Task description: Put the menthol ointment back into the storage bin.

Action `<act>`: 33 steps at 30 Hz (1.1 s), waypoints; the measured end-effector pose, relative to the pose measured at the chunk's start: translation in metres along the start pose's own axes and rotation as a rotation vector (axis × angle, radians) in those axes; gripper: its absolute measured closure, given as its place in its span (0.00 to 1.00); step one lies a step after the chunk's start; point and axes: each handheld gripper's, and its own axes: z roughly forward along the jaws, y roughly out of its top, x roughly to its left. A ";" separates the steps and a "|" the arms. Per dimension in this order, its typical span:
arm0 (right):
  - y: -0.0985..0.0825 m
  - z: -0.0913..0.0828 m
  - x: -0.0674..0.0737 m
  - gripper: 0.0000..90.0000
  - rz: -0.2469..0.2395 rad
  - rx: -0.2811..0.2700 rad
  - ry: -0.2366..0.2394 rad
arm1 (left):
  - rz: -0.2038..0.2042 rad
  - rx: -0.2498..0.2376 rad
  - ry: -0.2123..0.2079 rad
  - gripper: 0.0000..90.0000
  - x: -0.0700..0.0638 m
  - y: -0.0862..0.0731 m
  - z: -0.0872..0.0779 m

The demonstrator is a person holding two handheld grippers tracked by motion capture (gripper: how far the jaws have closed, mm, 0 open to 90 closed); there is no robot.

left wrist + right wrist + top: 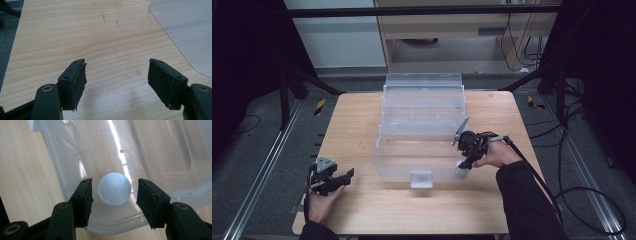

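Note:
A clear plastic box (398,165) stands open in the middle of the wooden table (362,210), its lid (422,86) tilted up behind it. A small white round object (461,170) sits at the box's front right corner. In the right gripper view this object (114,188) is a pale disc lying over the box's clear corner (155,150). My right gripper (463,162) (115,182) hangs open above it, one jaw on each side with a narrow gap. My left gripper (343,179) (116,62) is open and empty over bare wood, left of the box.
A clear latch tab (421,178) sticks out of the box's front wall. The box's rounded corner (185,30) lies ahead and to the right of the left jaws. Cables trail from the right gripper off the table's right side. Grey floor and rails surround the table.

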 end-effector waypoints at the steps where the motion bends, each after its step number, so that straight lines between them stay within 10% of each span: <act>1: 0.000 -0.001 0.000 0.51 0.003 -0.006 -0.002 | 0.000 0.000 0.001 0.34 0.000 0.000 0.000; 14: -0.016 -0.032 0.013 0.28 0.071 -0.202 -0.099 | 0.001 0.001 0.001 0.33 0.000 0.000 0.000; 21: -0.053 -0.044 0.020 0.21 0.260 -0.411 -0.214 | 0.006 0.004 0.002 0.33 -0.001 0.000 -0.001; 33: -0.116 -0.024 0.027 0.20 0.510 -0.567 -0.295 | 0.005 0.006 0.002 0.33 -0.001 0.000 -0.001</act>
